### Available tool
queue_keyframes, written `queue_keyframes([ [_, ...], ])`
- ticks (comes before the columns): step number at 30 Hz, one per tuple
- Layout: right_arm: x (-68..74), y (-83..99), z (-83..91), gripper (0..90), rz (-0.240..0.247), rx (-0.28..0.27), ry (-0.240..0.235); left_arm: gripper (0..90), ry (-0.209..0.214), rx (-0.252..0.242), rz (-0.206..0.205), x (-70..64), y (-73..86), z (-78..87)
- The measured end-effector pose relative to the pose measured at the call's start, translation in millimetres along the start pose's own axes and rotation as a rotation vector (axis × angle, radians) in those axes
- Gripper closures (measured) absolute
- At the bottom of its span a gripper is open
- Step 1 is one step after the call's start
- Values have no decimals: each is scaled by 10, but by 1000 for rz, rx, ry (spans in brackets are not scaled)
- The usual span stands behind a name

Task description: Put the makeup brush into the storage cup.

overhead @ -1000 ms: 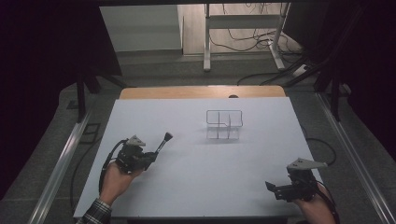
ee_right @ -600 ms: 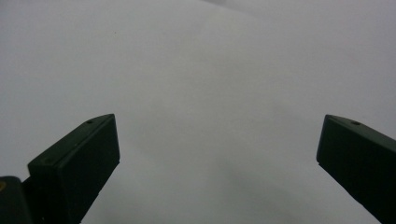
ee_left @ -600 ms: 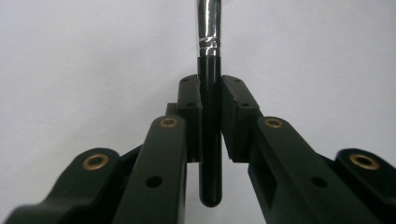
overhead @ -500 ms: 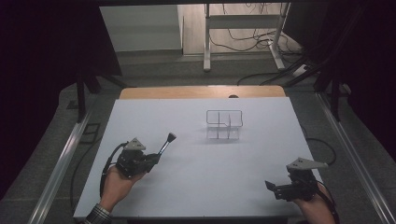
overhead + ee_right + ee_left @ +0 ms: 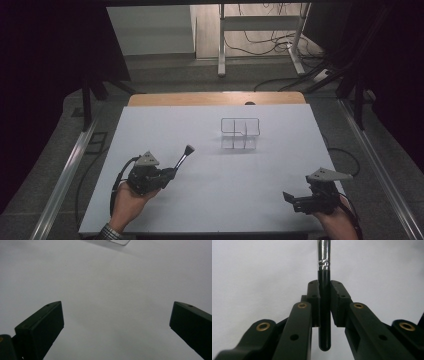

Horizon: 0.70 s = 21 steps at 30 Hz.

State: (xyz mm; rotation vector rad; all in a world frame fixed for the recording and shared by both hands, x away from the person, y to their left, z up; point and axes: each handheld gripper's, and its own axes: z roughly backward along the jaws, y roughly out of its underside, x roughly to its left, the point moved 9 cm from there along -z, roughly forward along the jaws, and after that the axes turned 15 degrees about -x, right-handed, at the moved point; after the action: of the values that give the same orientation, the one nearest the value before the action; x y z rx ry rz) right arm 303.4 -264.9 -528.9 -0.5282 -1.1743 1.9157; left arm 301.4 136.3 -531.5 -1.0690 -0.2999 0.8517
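My left gripper (image 5: 170,172) is shut on a makeup brush (image 5: 183,156), pinching its black handle (image 5: 324,302). The brush has a silver ferrule (image 5: 323,252) and a dark tip, and it points up and to the right above the white table (image 5: 210,200). A clear divided organizer (image 5: 240,133) stands at the table's middle right, well beyond the brush. My right gripper (image 5: 292,200) sits at the front right, its jaws wide open over bare table with nothing between them (image 5: 115,322). A corner of the clear organizer (image 5: 117,242) peeks in at the top of the right gripper view.
A wooden strip (image 5: 215,98) runs along the table's far edge. Metal rails (image 5: 65,170) flank both sides of the table. Beyond it, a metal stand (image 5: 260,30) and cables lie on the floor.
My left gripper with the brush has drifted slightly toward the front and right. The right gripper has stayed almost still.
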Motion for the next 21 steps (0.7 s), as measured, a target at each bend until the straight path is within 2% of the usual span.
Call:
queue_keyframes([
  [6,34,-58,-7,0,-11,-34,-15,792,17,-21,11,-57,-17,23],
  [21,188,-162,-89,0,-12,-75,-54,792,50,-47,5,-220,-36,53],
])
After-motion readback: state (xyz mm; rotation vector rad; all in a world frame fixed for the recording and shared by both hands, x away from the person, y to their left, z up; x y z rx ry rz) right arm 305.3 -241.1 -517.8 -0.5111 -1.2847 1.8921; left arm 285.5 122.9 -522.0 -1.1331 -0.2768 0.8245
